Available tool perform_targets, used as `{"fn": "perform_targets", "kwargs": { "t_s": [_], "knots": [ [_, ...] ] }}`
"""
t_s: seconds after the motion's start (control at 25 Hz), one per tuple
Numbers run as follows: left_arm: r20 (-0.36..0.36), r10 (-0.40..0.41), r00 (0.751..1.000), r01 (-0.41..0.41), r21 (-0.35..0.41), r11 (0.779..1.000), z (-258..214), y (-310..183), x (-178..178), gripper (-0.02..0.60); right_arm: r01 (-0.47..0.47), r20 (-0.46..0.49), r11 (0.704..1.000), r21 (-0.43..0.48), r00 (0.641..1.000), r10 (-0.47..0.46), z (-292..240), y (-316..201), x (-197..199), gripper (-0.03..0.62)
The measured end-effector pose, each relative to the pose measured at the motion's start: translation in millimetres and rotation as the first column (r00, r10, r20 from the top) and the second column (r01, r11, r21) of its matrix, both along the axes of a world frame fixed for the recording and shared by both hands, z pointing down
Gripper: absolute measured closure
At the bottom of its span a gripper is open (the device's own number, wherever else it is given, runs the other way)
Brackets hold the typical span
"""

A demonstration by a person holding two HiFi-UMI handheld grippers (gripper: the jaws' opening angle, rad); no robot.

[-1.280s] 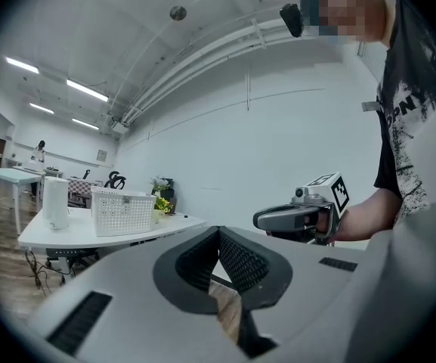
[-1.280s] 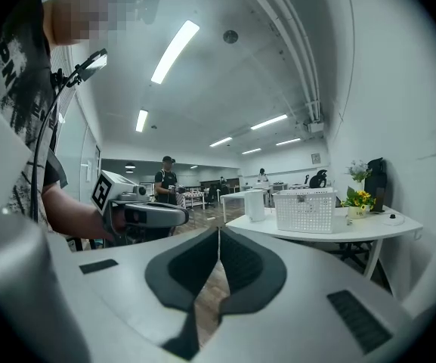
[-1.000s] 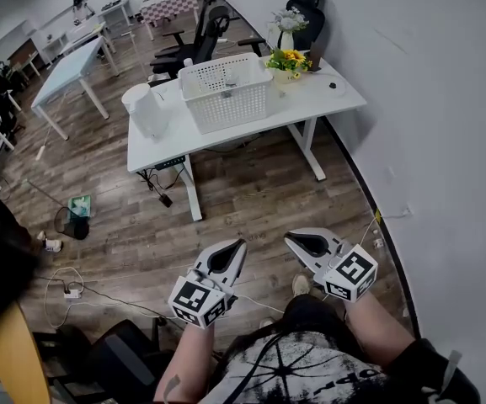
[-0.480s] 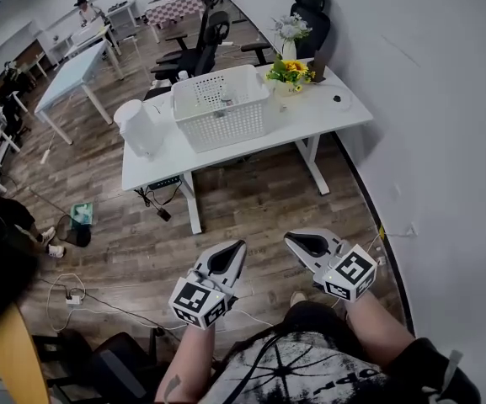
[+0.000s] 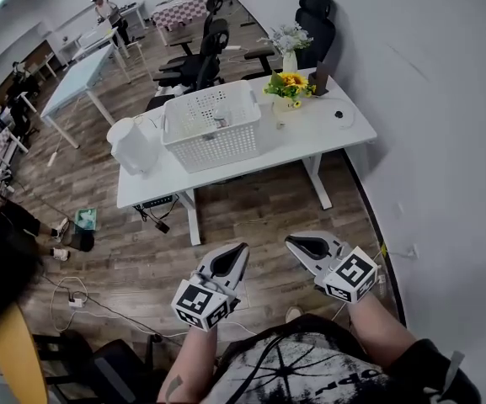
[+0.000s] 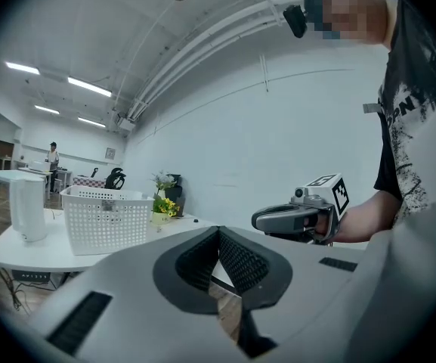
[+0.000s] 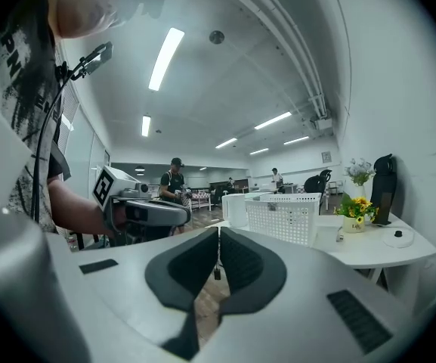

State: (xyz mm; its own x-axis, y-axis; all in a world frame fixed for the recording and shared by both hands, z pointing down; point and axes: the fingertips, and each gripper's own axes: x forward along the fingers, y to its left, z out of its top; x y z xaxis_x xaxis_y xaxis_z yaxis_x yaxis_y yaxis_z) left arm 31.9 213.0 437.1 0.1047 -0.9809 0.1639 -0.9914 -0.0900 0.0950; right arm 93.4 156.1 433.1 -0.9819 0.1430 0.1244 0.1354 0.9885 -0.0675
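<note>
Holding: nothing in either pair; both hover side by side above the wooden floor (image 5: 251, 204), tips pointing away from me
Left tongs (image 5: 241, 247): jaws pressed together, ribbed pads meeting along one line, nothing between them
Right tongs (image 5: 290, 241): also closed tight and empty, just beside the left pair, with a small gap of floor showing between the two
Desk (image 5: 314, 129): white, straight ahead of both pairs across a stretch of floor and well apart from them; its long side runs across my line of sight, with its right end near the wall (image 5: 445, 99)
Jug (image 5: 133, 145): white, upright at the desk's left end, just beside the basket
Basket (image 5: 211, 126): white perforated plastic, standing on the left half of the desk; whether anything lies inside I cannot tell
Direction: the basket lies forward and a little left of the tips, its long axis along the desk and so crosswise to both pairs
Nearer hand: I judge the left, since its tip lines up almost under the basket's right end while the right pair points at the bare desktop
Sunflowers (image 5: 291, 82): a small pot right of the basket, towards the back edge
Office chair (image 5: 317, 25): black, behind the desk's far right corner
</note>
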Motion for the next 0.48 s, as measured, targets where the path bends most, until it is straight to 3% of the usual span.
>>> {"fn": "perform_targets", "kwargs": {
  "t_s": [0.48],
  "knots": [
    [0.007,-0.047,0.999,0.047,-0.041,0.998,14,-55,8,0.571,0.045,-0.016,0.998,-0.034,0.999,-0.046,20,-55,8,0.569]
  ]
}}
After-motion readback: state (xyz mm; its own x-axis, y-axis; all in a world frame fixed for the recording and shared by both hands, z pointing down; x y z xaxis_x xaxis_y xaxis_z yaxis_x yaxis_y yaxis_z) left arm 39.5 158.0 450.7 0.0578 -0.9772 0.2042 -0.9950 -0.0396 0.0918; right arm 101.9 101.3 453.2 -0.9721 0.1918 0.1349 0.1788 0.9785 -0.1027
